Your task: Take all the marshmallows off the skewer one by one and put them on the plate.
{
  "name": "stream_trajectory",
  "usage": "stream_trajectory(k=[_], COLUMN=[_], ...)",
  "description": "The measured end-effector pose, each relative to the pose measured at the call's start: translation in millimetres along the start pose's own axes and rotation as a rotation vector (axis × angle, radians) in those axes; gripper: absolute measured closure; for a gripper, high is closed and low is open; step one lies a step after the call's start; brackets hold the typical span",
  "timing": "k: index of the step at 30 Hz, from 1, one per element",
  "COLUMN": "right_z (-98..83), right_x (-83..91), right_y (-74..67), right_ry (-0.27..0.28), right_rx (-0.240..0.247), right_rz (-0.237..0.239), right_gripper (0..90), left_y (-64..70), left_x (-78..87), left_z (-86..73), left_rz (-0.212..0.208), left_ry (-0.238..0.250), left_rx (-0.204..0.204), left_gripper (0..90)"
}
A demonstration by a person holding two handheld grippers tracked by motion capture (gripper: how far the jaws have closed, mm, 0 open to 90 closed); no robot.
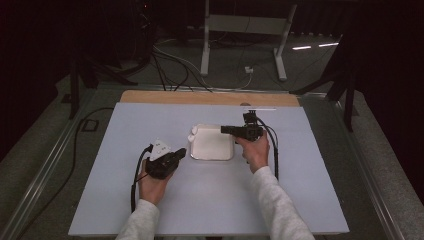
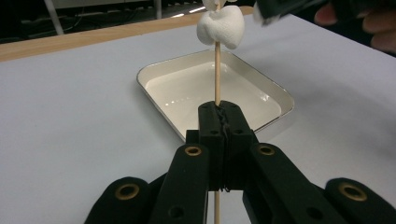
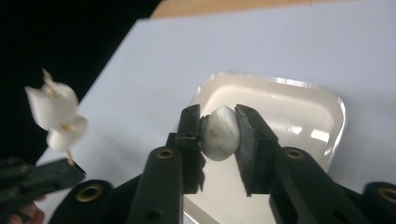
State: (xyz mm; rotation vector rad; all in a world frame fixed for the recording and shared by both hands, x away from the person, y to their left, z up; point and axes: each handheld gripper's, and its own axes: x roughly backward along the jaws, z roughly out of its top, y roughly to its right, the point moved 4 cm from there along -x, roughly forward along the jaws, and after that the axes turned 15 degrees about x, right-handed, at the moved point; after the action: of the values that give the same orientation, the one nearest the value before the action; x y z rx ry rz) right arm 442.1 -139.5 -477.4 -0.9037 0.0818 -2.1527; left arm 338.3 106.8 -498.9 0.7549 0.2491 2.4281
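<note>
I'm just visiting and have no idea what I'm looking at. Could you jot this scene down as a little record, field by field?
Left gripper: shut on a wooden skewer
On the skewer: two marshmallows, near its tip
Right gripper: shut on a single marshmallow, held above the tray
Tray: white, shallow, nothing lying in it
Table: pale cover, wooden edge at the far side
Person: both hands hold the grippers, light sleeves
</note>
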Motion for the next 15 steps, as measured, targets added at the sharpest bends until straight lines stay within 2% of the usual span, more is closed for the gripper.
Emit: stream_trajectory(k=[2, 3, 8, 9, 10, 14, 15], right_z=[-6.2, -6.2, -7.8, -7.8, -6.9, -5.1, -3.9], right_x=[-6.0, -6.0, -6.7, -6.7, -5.5, -3.7, -2.6], right_y=[1.9, 1.9, 1.2, 1.2, -2.1, -9.3, -14.5], right_ry=[-0.043, -0.043, -0.034, -0.034, -0.027, -0.019, -0.011], right_rx=[0.001, 0.001, 0.010, 0.010, 0.018, 0.027, 0.030], right_rz=[-0.024, -0.024, -0.037, -0.037, -0.022, 0.014, 0.041], right_gripper=[54.8, 54.8, 41.0, 41.0, 37.1, 32.4, 30.7], left_y=[0.4, 0.7, 2.1, 2.4, 2.5, 3.0, 3.3], left_x=[-1.1, -1.8, -3.6, -3.8, -4.1, -5.0, -5.1], left_z=[-0.4, -0.8, -1.5, -1.5, -1.5, -1.9, -1.9], left_rz=[-0.001, -0.002, -0.004, -0.005, -0.004, -0.006, -0.007], left_ry=[-0.003, -0.005, -0.011, -0.010, -0.010, -0.013, -0.012], left_rx=[0.001, 0.002, -0.002, -0.001, 0.000, -0.001, -0.003], left_gripper=[90.0, 90.0, 90.0, 90.0, 90.0, 90.0, 90.0])
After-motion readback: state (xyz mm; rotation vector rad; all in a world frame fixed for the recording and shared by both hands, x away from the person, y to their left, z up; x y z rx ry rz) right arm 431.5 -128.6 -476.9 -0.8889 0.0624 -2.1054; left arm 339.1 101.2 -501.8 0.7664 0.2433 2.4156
